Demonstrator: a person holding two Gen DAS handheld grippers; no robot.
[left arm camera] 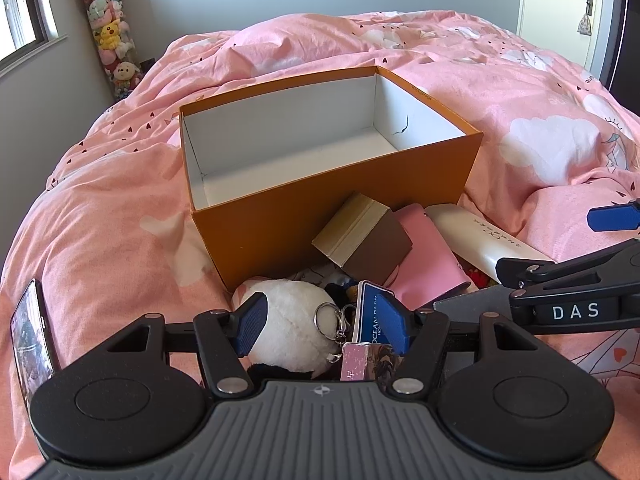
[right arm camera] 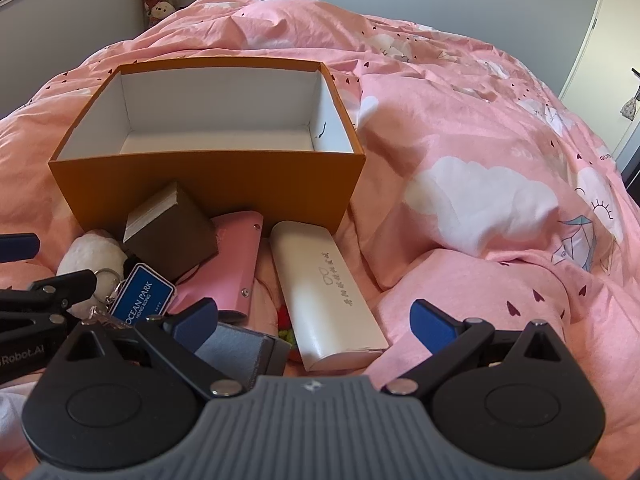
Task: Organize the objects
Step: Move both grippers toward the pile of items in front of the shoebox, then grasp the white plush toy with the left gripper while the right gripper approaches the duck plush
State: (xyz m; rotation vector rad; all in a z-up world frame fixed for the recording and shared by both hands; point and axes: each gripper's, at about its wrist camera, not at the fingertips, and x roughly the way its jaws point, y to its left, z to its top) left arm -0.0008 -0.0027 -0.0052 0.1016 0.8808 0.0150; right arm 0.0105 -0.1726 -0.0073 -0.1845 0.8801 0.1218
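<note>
An open orange box (left arm camera: 340, 216) (right arm camera: 216, 184) with a white, bare inside stands on the pink bed. In front of it lies a pile: a brown and tan small box (left arm camera: 364, 236) (right arm camera: 172, 232), a pink case (left arm camera: 428, 264) (right arm camera: 232, 264), a white case (left arm camera: 480, 240) (right arm camera: 324, 300), a white plush keychain (left arm camera: 296, 328) (right arm camera: 92, 260), a blue Ocean Park tag (left arm camera: 370, 312) (right arm camera: 144, 296) and a grey pouch (right arm camera: 244, 348). My left gripper (left arm camera: 322, 326) is open, its fingers either side of the plush and tag. My right gripper (right arm camera: 316, 320) is open over the white case.
A phone (left arm camera: 32, 340) lies on the bed at the left. A clear tube of plush toys (left arm camera: 110, 32) stands in the far corner by a window. A white door (left arm camera: 560, 0) is at the far right. The duvet (right arm camera: 480, 160) is rumpled.
</note>
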